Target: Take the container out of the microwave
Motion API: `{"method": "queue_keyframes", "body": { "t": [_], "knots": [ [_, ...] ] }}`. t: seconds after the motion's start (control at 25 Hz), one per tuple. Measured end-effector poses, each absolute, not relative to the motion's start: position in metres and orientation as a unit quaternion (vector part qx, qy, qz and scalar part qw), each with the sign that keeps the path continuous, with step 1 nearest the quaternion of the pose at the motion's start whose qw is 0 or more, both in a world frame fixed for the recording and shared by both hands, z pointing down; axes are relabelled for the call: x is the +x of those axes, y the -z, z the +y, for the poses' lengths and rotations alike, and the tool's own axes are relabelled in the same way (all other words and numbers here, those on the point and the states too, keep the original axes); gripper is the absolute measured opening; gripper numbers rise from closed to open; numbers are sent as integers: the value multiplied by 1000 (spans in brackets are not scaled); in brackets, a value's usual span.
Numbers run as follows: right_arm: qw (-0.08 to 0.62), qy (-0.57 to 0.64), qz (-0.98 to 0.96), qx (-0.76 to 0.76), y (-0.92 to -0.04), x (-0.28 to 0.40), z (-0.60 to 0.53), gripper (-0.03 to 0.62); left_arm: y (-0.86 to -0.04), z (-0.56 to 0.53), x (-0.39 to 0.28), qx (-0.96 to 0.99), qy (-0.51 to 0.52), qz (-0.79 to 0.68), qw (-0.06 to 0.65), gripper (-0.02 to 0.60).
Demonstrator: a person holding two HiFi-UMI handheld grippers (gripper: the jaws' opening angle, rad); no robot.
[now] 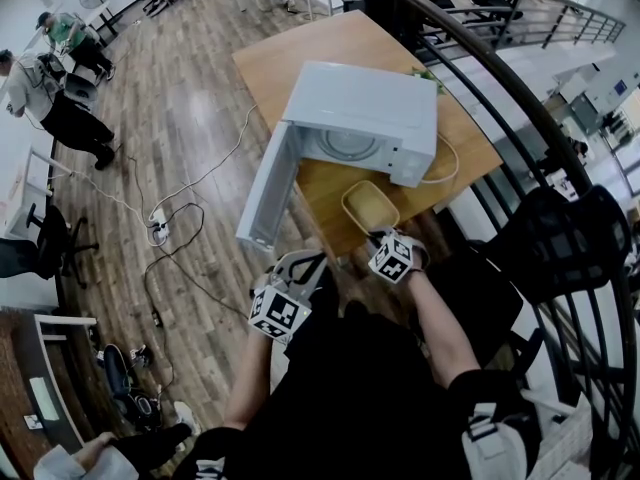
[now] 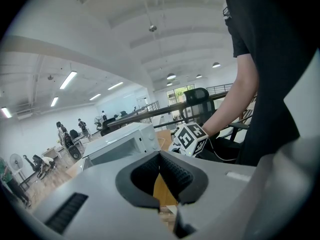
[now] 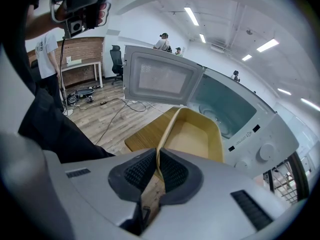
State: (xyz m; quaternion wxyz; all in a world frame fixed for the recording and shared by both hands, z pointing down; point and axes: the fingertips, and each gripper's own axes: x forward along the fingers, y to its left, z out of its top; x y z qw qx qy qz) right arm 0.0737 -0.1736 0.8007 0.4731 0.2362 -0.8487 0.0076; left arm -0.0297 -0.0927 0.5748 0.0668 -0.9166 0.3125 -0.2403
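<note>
A shallow yellow container (image 1: 369, 206) rests on the wooden table (image 1: 470, 138) just in front of the white microwave (image 1: 365, 103), whose door (image 1: 268, 190) hangs wide open to the left. My right gripper (image 1: 383, 236) is shut on the container's near rim; in the right gripper view the rim runs between the pads of the right gripper (image 3: 157, 158) and the container (image 3: 195, 134) sits before the empty cavity (image 3: 220, 104). My left gripper (image 1: 300, 264) is held off the table near the person's body. The left gripper (image 2: 159, 156) has its jaws closed on nothing.
The open door (image 3: 160, 79) juts past the table's left edge. A white cable (image 1: 452, 163) loops beside the microwave on the right. A curved black railing (image 1: 530, 118) runs along the right. Cables and a power strip (image 1: 157, 230) lie on the wood floor at left.
</note>
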Motion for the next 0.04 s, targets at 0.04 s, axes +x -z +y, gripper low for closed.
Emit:
{"method": "queue_keyframes", "body": {
  "t": [0.04],
  "knots": [
    [473,-9,-849,235,-802,73,-173,23,-575,-92,-30,-917,240,312,67,3]
  ]
}}
